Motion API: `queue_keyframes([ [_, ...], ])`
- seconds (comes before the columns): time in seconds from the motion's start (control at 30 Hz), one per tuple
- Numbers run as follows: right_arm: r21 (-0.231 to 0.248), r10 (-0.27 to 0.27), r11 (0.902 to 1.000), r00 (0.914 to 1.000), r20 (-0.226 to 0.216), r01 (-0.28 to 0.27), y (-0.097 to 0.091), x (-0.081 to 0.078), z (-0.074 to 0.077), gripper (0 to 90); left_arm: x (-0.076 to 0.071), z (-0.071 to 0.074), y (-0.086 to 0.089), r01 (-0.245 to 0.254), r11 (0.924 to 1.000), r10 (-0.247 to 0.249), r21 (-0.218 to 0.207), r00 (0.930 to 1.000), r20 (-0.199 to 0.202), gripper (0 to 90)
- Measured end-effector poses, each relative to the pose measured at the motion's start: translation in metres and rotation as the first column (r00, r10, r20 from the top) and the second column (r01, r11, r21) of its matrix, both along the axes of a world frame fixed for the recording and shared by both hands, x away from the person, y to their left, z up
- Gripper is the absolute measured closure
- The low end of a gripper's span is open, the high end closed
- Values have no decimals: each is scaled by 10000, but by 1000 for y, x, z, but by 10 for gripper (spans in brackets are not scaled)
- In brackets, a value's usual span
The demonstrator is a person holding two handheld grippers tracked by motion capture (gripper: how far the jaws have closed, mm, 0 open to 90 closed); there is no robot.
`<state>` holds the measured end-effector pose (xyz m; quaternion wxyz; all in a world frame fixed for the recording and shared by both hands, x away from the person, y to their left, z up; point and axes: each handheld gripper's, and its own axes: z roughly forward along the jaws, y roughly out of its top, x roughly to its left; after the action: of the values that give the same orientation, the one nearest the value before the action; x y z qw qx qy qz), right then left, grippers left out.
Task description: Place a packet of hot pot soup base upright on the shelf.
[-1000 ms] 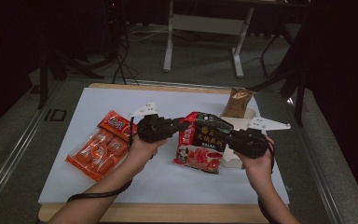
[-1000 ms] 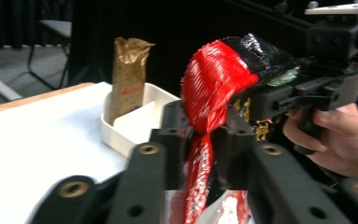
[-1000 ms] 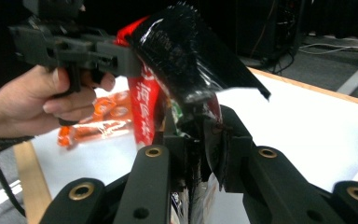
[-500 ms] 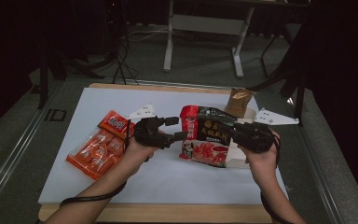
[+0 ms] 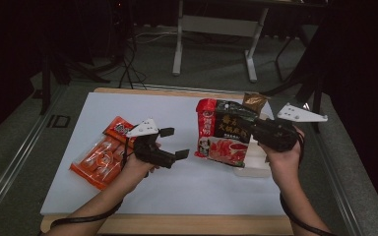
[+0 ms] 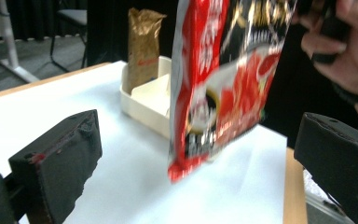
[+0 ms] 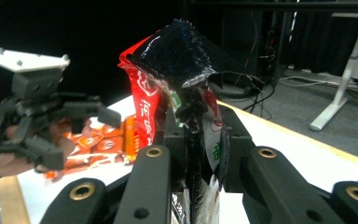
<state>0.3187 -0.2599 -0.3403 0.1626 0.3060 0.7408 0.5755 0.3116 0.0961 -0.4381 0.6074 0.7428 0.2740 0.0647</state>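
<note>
Under dim light, white tabletop (image 5: 103, 105)

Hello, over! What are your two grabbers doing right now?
Left gripper just opened, nothing between its jaws. Right gripper shut on red packet, lifted above white tray. Orange snack bags lie off left, not in the way.

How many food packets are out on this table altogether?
3 that I can see: the red-and-black pouch held in the right gripper, the orange snack pack lying by the left hand, and the brown bag standing in the white tray. More may be hidden.
</note>
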Motion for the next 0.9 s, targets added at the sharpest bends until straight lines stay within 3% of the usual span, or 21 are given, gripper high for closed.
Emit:
queue_keyframes([
  [0.33,-52,-557,9984,9983,190,558,-19,17,12,770,-21,-24,10,-75,9958,58,912,9998,189,10],
  [0.57,205,-975,9951,9951,168,971,-40,29,17,769,-33,-39,22,-53,9941,42,1079,9999,110,11],
  [0.63,145,-1222,9924,9923,214,1219,-50,35,19,768,-38,-48,27,-95,9951,103,983,9999,-71,10],
  [0.8,64,-1758,9844,9841,241,1757,-64,44,18,768,-46,-59,32,-103,9926,133,1211,9996,-240,10],
  [0.9,91,-2030,9792,9791,148,2029,-74,51,13,768,-51,-64,34,-131,9911,150,1325,9998,-139,10],
])
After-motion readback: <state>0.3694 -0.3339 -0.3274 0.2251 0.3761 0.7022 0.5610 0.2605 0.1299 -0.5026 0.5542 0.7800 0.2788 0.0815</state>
